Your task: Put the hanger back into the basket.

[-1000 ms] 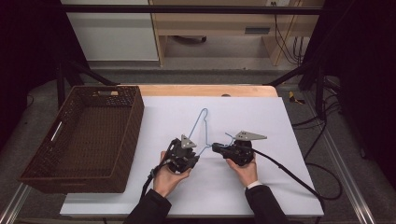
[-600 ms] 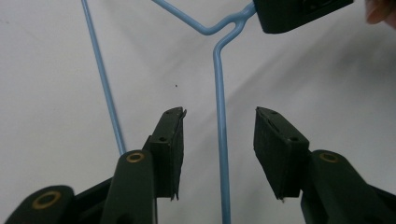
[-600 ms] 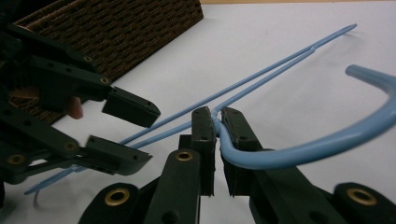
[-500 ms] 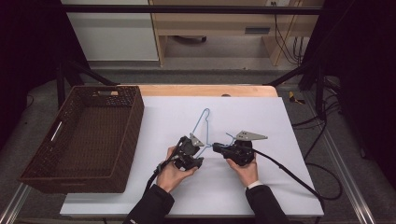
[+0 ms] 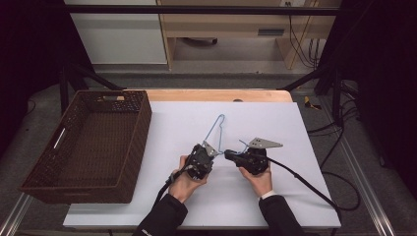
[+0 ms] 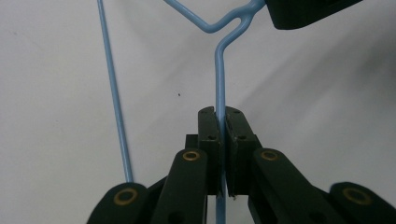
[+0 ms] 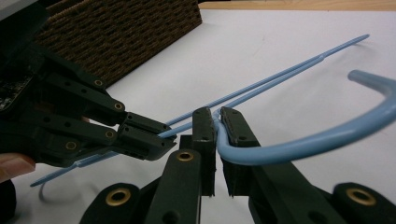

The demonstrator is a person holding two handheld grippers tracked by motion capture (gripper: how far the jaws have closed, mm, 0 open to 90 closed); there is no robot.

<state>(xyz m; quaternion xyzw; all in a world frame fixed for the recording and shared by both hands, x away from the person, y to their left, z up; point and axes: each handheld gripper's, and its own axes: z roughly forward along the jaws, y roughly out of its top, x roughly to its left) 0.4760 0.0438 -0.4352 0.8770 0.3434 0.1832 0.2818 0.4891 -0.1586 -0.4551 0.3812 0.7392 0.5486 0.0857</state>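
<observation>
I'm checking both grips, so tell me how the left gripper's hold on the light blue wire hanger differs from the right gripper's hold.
The left gripper clamps a straight run of the light blue wire hanger; the right gripper clamps the neck where the curved hook begins. In the high view the right gripper carries a grey three-cornered plate; the left gripper's plate looks smaller. Both are shut on the hanger, above the white table.

Left of the left gripper (image 5: pixel 202 160) lies a strip of bare white tabletop (image 5: pixel 162 147), then the wall of the brown wicker basket (image 5: pixel 142 132) blocks the way. The right gripper (image 5: pixel 231 155) sits just beside it, jaws nearly touching, both clamped on the blue wire hanger (image 5: pixel 214 129), whose rods cross the table ahead. Right of the right gripper the tabletop lies open.
</observation>
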